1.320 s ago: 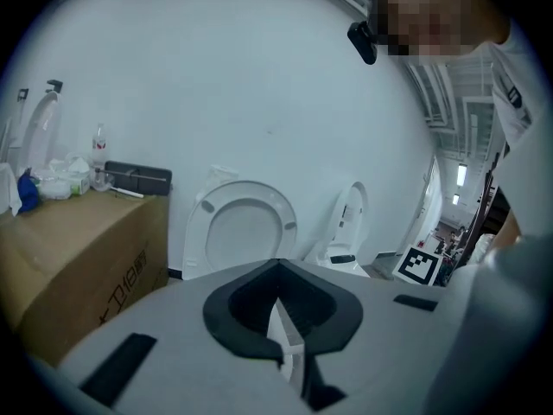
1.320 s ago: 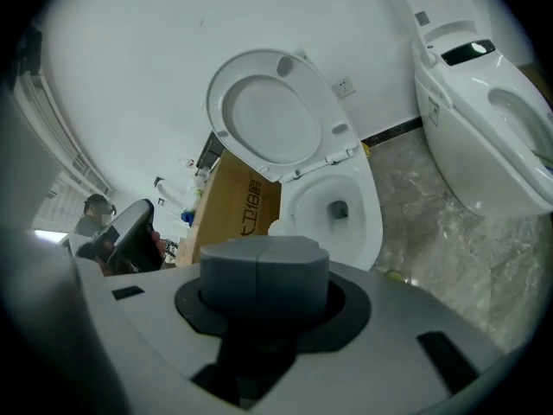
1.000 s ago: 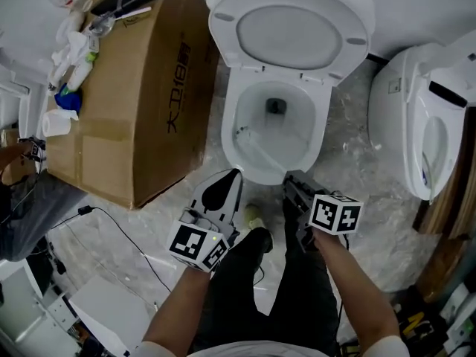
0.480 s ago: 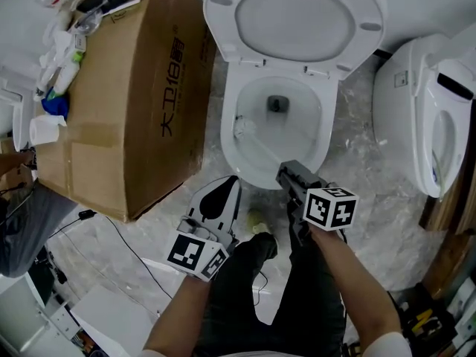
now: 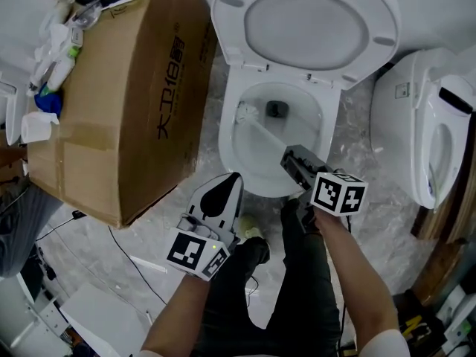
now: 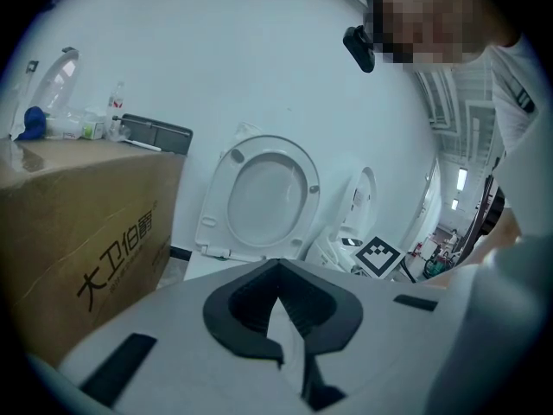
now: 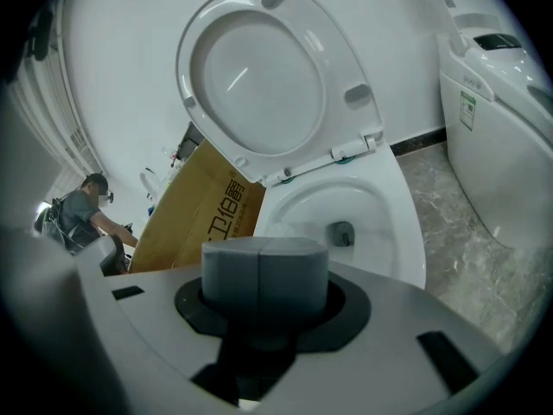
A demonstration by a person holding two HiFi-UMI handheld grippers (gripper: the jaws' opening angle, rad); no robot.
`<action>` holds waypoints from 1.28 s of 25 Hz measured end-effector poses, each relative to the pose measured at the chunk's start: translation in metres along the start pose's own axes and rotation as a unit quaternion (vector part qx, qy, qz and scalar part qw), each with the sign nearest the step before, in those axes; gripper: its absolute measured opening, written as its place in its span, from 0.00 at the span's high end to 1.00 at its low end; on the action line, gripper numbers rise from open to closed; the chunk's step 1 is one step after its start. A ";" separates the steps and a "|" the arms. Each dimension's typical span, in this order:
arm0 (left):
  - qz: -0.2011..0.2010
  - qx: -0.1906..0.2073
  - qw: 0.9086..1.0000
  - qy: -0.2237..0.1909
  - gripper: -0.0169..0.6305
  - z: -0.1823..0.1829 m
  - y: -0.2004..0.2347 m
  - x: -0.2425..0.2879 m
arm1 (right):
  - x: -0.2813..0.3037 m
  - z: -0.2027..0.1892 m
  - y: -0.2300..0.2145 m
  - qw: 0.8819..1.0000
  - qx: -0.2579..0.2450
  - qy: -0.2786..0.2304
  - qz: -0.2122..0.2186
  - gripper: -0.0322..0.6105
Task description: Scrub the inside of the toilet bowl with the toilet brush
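Down in the toilet bowl [image 5: 227,136], pressing the toilet brush [image 5: 249,114] on the left wall to rub it clean, with right gripper [image 5: 290,157] clamped on its handle [image 5: 269,134] and left gripper [image 5: 232,178] closed, empty, out of the way.

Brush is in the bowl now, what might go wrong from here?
The toilet brush sits high on the left wall of the toilet bowl; a hard stroke might flick water onto the cardboard box beside it. The right gripper holds only the handle's end, so the brush may twist in the jaws.
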State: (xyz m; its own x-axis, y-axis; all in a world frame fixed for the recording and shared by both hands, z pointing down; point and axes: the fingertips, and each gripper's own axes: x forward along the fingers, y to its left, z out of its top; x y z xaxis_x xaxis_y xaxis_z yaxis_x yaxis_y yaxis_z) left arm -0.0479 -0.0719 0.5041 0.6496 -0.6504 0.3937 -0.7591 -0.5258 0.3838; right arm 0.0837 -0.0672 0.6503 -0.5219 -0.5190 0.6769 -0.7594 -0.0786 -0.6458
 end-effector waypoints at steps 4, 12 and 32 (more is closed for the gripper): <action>0.001 -0.007 1.000 -0.004 0.96 -0.001 0.001 0.008 | -0.006 0.002 -0.013 0.999 0.048 -0.007 0.009 0.71; -0.003 -0.006 1.000 -0.001 0.96 0.000 -0.003 0.018 | 0.002 0.031 -0.025 0.997 0.070 -0.037 0.005 0.71; 0.002 -0.030 0.999 -0.012 0.96 0.008 -0.032 0.016 | -0.063 0.090 -0.074 0.990 -0.093 -0.004 -0.103 0.71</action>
State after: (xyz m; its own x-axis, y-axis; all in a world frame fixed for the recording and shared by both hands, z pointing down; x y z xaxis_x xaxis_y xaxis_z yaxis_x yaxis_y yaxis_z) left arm -0.0132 -0.0699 0.4916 0.6456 -0.6653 0.3750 -0.7567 -0.4908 0.4318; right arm 0.2075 -0.1052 0.6233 -0.3455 -0.5144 0.7848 -0.9085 -0.0260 -0.4170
